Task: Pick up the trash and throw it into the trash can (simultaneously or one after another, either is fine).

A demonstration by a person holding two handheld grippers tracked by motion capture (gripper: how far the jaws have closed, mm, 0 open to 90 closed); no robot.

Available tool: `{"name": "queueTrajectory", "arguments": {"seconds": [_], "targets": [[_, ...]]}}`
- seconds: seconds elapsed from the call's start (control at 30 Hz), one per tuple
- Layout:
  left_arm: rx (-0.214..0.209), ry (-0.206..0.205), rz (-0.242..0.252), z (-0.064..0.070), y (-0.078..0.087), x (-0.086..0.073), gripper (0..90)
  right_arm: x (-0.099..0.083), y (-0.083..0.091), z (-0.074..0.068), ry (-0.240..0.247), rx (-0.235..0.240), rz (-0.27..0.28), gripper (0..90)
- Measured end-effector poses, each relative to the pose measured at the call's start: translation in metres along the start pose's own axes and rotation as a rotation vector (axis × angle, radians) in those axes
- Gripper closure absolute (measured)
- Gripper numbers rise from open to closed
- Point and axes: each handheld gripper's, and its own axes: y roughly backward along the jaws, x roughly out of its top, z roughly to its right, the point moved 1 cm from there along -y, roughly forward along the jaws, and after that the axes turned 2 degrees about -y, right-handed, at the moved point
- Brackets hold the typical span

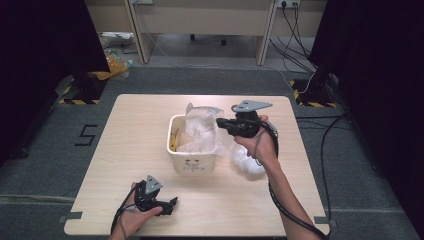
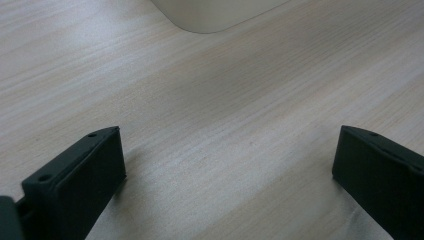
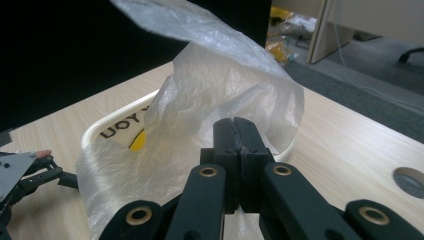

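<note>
Right gripper (image 3: 235, 131) clamped on thin plastic liner bag (image 3: 220, 85) over white bin (image 1: 192, 162) mid-table; left gripper (image 2: 227, 165) spread, resting near. Best pull bag edge evenly over rim, slowly

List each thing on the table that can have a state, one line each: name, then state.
Bin: upright on the table, open-topped, bag partly inside.
Plastic bag: crumpled, partly spread over the bin's rim, one part spilling onto the table beside the bin.
Right gripper: jaws shut on the plastic bag, above the bin's edge.
Left gripper: jaws wide open, low over bare table, holding nothing.
</note>
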Motion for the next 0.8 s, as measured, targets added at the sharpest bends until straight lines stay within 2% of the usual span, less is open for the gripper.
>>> {"name": "queueTrajectory", "arguments": {"seconds": [0.27, 0.43, 0.57, 0.8], "targets": [[0.000, -0.001, 0.000, 0.000, 0.000, 0.000, 0.0, 0.008, -0.039, -0.008, 0.040, -0.012, -0.084, 90.0], [0.000, -0.002, -0.001, 0.000, 0.000, 0.000, 0.0, 0.007, -0.055, -0.012, 0.045, 0.009, -0.120, 90.0], [0.000, -0.001, 0.000, 0.000, 0.000, 0.000, 0.0, 0.003, -0.067, -0.013, 0.025, 0.040, -0.144, 90.0], [0.000, -0.001, 0.000, 0.000, 0.000, 0.000, 0.0, -0.004, -0.083, -0.014, 0.023, 0.081, -0.214, 89.9]]}}
